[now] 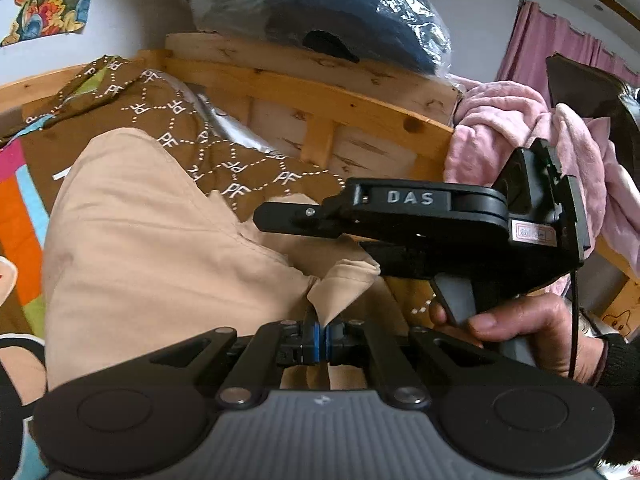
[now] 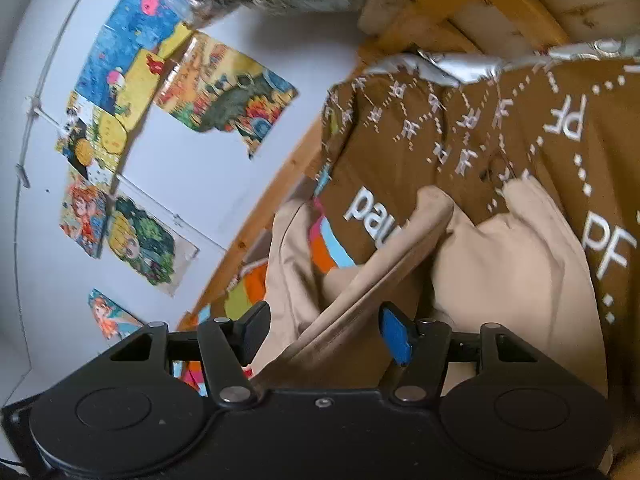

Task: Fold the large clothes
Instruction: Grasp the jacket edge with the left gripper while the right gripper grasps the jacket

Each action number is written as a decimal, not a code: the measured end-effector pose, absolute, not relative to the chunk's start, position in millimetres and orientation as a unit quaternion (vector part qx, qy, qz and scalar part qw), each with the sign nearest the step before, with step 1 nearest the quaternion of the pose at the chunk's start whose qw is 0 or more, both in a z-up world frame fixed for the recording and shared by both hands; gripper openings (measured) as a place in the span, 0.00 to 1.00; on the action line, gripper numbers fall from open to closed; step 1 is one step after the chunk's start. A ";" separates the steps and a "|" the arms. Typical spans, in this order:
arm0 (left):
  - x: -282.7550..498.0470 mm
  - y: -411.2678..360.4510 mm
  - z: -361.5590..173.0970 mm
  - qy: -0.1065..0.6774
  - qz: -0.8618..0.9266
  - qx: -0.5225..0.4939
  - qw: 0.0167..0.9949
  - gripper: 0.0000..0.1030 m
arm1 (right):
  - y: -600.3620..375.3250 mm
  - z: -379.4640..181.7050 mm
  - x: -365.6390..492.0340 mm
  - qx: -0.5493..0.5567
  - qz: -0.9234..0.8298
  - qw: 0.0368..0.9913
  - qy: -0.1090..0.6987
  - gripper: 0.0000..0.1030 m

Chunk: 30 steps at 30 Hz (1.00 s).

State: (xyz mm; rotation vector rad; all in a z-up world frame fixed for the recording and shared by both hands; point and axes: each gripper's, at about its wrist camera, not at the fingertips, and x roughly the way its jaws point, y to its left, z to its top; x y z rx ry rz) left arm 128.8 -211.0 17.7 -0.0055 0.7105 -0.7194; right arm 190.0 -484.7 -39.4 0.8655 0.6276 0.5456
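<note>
1. Left tongs (image 1: 322,328) are pinched fully together on a corner of the beige garment (image 1: 160,240), which rises in a small peak between the blue pads.
2. Right tongs (image 2: 326,332) stand about half open; a thick fold of the beige garment (image 2: 360,300) lies between the fingers, but the blue pad (image 2: 394,334) on one side does not plainly press on it.
3. The garment lies spread over a brown bedcover (image 1: 224,160) printed with white letters, on a bed, reaching toward the wooden headboard (image 1: 320,108).
4. Only the left wrist view shows the right tongs from the side (image 1: 280,220), hanging over the garment near the headboard, with the person's hand (image 1: 520,324) on the grip.
5. That same view shows a pink blanket (image 1: 520,140) draped over the headboard's end, a plastic-wrapped bundle (image 1: 340,12) on top of it, and a curtain (image 1: 560,44) beyond.
6. Only the right wrist view shows the wall (image 2: 240,160) beside the bed with bright drawings (image 2: 224,92) stuck on it, and the wooden side rail (image 2: 248,236) along the bed's edge.
7. A crumpled silver sheet (image 2: 460,68) lies at the head of the bedcover.
</note>
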 end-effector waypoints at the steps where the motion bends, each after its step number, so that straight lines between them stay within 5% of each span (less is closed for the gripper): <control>1: 129.4 -212.8 17.9 0.340 -0.349 -0.009 0.873 0.00 | -484.4 -37.4 188.7 0.396 0.250 0.835 0.290 0.48; 5: 136.9 -225.7 17.7 0.342 -0.371 -0.035 0.862 0.00 | -486.7 -22.9 183.7 0.336 0.229 0.874 0.266 0.24; 9: 140.8 -242.2 -3.5 0.373 -0.378 -0.031 0.847 0.00 | -496.2 -11.7 176.4 0.282 0.205 0.906 0.241 0.12; 19: 145.9 -241.6 -46.4 0.409 -0.377 -0.036 0.830 0.01 | -505.3 -58.3 168.4 0.170 0.097 0.932 0.304 0.06; 28: 140.1 -204.0 -7.3 0.383 -0.412 -0.098 0.821 0.27 | -498.8 -65.2 171.3 0.143 0.085 0.934 0.315 0.10; 30: 135.3 -190.9 5.4 0.361 -0.416 -0.104 0.828 0.50 | -498.0 -65.4 171.2 0.140 0.082 0.935 0.315 0.10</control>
